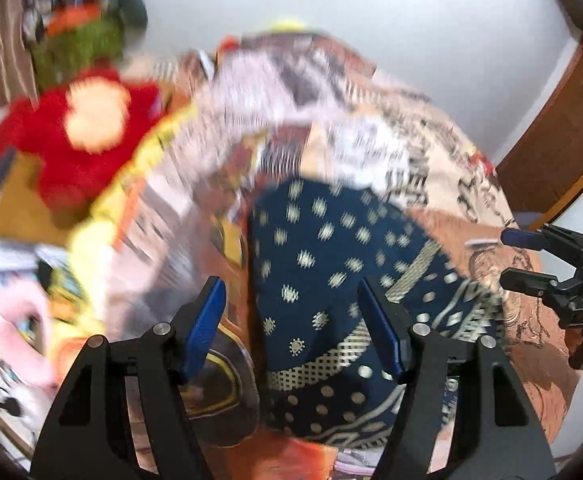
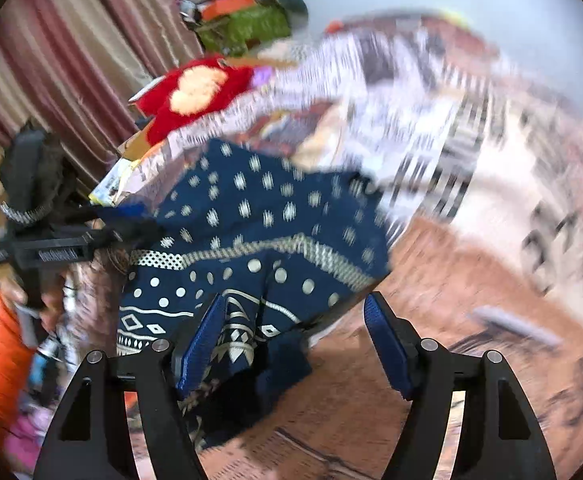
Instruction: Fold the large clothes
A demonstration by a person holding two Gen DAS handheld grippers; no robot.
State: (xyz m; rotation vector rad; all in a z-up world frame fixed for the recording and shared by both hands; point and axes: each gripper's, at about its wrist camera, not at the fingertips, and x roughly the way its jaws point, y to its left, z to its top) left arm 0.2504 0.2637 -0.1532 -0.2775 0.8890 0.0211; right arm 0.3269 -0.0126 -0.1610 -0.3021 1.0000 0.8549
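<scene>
Step in hand: a fold looks just laid; both grippers hang above the cloth with nothing in them, so I judge this the release between folds.
Garment: the navy patterned garment (image 1: 323, 280) lies on the bed (image 1: 471, 240), on its printed brown-and-cream cover, doubled over on itself with a dotted panel above a banded border. In the right wrist view a loose dark flap trails off its near edge.
Left gripper (image 1: 291, 320): jaws wide apart, hovering over the garment's left edge; no cloth between the pads, none touching that I can see.
Right gripper (image 2: 295, 340): jaws wide apart, over the garment's near right corner; the left pad sits in front of the cloth, though contact cannot be told through the blur.
Next move: probably take the near edge or the trailing flap at two points and carry it across; the jaws must come down and pinch only the intended layers.
Surroundings: a red plush toy (image 1: 87, 136) and piled clothes (image 1: 291, 92) lie beyond, well apart from the grippers.
</scene>
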